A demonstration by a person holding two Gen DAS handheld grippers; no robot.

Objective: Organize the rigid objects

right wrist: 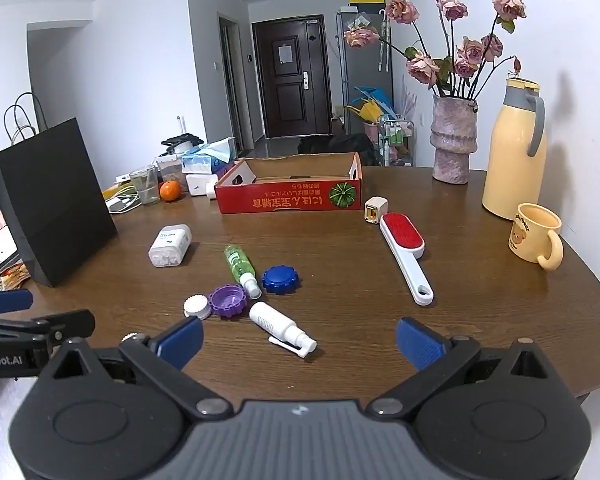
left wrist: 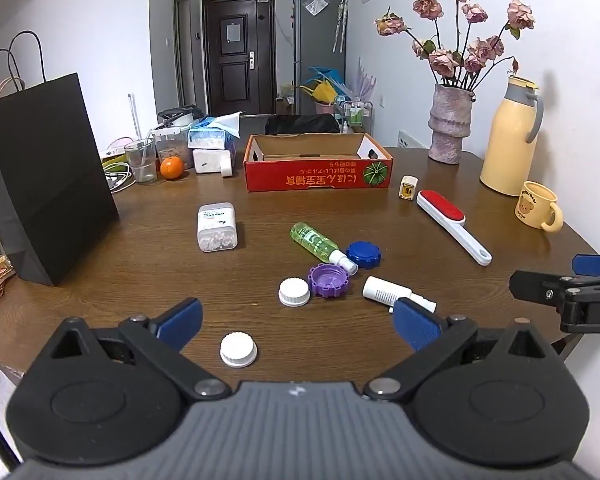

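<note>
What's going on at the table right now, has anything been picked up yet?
Nothing is held yet. A person holds two grippers over the near edge of the wooden table; the left gripper and right gripper both have their fingers wide open and empty. The small items lie loose on the table: green spray bottle, white spray bottle, blue cap, purple cap, two white caps, cotton swab box and lint brush. The red cardboard box behind them looks empty.
</note>
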